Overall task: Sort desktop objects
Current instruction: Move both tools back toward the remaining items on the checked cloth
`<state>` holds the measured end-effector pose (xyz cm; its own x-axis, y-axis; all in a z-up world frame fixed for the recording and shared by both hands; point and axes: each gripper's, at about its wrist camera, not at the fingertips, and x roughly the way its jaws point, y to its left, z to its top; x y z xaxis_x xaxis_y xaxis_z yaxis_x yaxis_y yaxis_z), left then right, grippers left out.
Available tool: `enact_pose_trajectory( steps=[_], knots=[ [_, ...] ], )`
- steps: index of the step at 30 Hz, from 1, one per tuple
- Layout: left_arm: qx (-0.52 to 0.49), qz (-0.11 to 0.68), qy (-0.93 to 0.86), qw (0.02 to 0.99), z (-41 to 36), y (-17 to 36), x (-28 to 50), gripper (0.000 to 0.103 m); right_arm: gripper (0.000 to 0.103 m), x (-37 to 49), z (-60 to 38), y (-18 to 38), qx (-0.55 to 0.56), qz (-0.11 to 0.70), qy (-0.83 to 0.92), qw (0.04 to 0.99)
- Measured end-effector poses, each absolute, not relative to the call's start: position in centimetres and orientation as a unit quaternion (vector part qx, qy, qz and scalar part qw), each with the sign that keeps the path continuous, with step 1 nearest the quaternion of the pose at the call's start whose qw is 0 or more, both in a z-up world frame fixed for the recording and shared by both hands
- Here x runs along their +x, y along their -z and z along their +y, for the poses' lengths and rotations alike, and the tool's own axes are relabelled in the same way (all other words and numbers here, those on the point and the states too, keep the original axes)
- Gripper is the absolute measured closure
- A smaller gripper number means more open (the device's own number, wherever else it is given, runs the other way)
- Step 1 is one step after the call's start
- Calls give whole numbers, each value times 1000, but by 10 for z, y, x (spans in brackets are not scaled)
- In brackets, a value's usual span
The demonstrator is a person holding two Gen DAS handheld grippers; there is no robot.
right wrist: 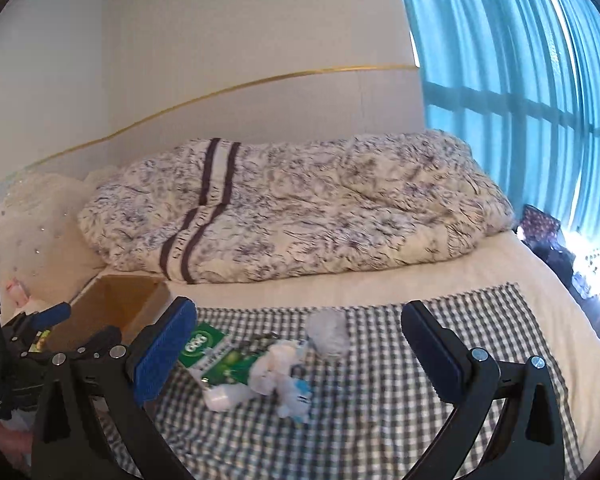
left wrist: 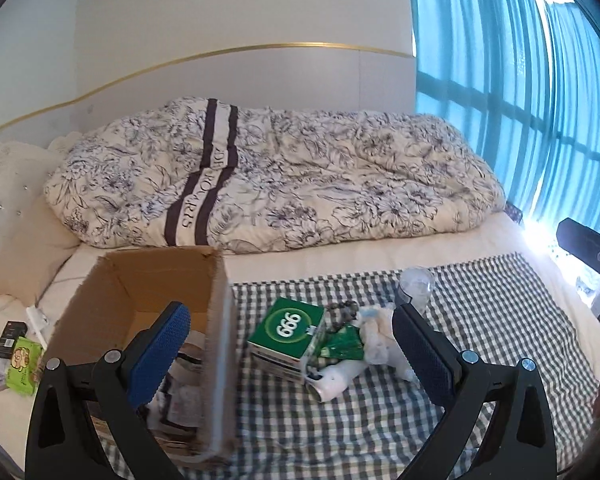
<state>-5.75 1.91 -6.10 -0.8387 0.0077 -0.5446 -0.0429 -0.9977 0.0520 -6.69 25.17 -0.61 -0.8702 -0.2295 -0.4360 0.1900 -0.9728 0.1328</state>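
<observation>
On the checked cloth [left wrist: 380, 420] [right wrist: 380, 420] lies a small pile: a green box marked 999 [left wrist: 286, 334] [right wrist: 204, 344], a green packet [left wrist: 342, 344] [right wrist: 232, 364], a white tube [left wrist: 334, 378] [right wrist: 226, 396], a white plush toy [left wrist: 380, 336] [right wrist: 278, 372] and a clear plastic cup [left wrist: 416, 286] [right wrist: 328, 332]. An open cardboard box [left wrist: 148, 280] [right wrist: 120, 300] stands left of the pile with papers inside. My left gripper [left wrist: 288, 344] hangs open, straddling the box wall and the pile. My right gripper [right wrist: 300, 348] is open above the pile, holding nothing.
A flowered duvet [left wrist: 280, 176] [right wrist: 300, 208] fills the far half of the bed. Pillows [left wrist: 16, 200] lie at the left. A green pouch [left wrist: 22, 364] and small dark items sit left of the cardboard box. Blue curtains [left wrist: 520, 80] hang at the right.
</observation>
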Motion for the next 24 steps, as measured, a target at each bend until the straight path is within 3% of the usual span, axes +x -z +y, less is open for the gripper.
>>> enact_pose_trajectory(
  steps=[24],
  knots=[
    [-343, 53, -937, 34, 49, 135, -82, 0, 0, -116, 256, 90, 341, -4, 934, 109]
  ],
)
